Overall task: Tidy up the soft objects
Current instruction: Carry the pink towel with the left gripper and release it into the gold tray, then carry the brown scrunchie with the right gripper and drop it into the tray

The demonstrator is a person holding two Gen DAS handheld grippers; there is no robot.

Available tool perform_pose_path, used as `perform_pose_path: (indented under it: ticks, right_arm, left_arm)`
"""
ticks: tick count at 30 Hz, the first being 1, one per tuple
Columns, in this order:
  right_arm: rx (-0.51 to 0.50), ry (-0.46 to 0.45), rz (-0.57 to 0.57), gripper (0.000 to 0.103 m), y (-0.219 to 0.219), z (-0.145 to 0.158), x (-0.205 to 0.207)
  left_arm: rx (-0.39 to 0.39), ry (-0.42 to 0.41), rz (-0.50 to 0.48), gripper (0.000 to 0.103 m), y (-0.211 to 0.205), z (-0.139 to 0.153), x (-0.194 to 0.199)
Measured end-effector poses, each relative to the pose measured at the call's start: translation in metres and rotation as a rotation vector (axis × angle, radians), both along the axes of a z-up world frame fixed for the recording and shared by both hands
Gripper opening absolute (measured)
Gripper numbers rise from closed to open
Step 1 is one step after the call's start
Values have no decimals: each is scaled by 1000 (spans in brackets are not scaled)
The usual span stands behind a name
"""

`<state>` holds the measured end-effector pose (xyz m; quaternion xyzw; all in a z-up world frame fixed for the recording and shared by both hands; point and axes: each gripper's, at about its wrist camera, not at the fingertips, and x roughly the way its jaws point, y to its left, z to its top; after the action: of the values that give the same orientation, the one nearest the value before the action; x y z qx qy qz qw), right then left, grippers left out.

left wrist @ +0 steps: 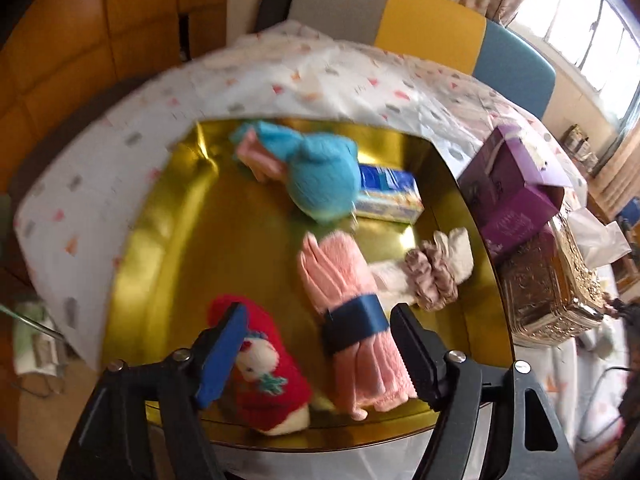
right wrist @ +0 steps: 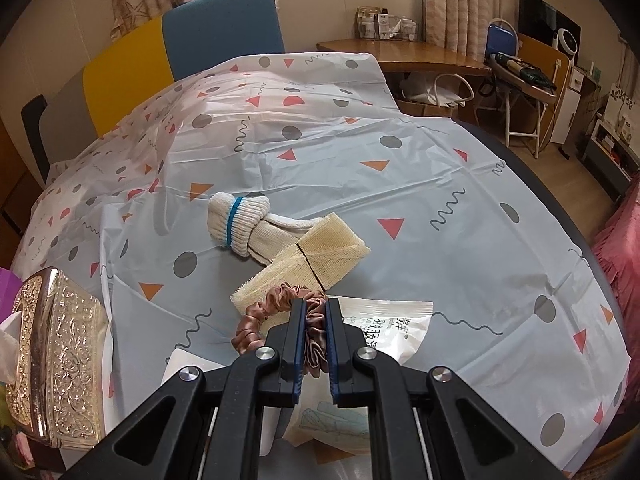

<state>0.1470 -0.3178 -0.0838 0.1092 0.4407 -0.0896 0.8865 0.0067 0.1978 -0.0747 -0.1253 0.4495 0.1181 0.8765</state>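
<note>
In the left wrist view a gold tray (left wrist: 168, 240) holds a blue knit hat (left wrist: 324, 172), a pink rolled cloth with a blue band (left wrist: 348, 300), a red knit toy (left wrist: 272, 364), a white sock with a brown scrunchie (left wrist: 432, 276) and a blue tissue pack (left wrist: 390, 196). My left gripper (left wrist: 320, 332) is open above the tray's near edge, empty. In the right wrist view my right gripper (right wrist: 314, 312) is shut on a pink-brown satin scrunchie (right wrist: 256, 314) on the tablecloth. A rolled white sock (right wrist: 240, 220) and a cream gauze strip (right wrist: 316, 260) lie just beyond it.
An ornate gold tissue box (right wrist: 56, 360) stands left of the right gripper and shows in the left wrist view (left wrist: 552, 280) beside a purple box (left wrist: 508, 188). A white wipes packet (right wrist: 396, 328) lies under the scrunchie. Chairs (right wrist: 224, 28) stand behind the table.
</note>
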Motion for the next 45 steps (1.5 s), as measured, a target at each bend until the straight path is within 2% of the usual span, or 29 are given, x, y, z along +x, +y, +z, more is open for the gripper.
perform_pose_path:
  ticks: [5,13,18,23,28,33,39,45]
  right_arm:
    - [36,-8,-13,8,-5,0,-1]
    - [116,-78,1,8,-5,11,-2]
    - [122,-105,16,8,1,32,19]
    - [121,-146,74,8,31,72,60]
    - [135,-219,234,8,99,118,80]
    - [208,-275,495,8,188,148,65]
    - [202,-243,820,8,286,139,10]
    - [143,-152,1034,8,340,107,-45]
  left_arm:
    - [51,-36,-15,80,-9,12,-2]
    - [75,-48,-61,80,-18,18,-3]
    - [71,-45,-73,80,-22,18,-5]
    - [72,-47,-74,80,-22,18,-6]
    - [77,-49,-68,80,-19,18,-8]
    - [82,-58,-49,80,-12,19,-10]
    - [81,-65,-13,80,1,19,-14]
    - [86,-78,29,81,13,20,-19]
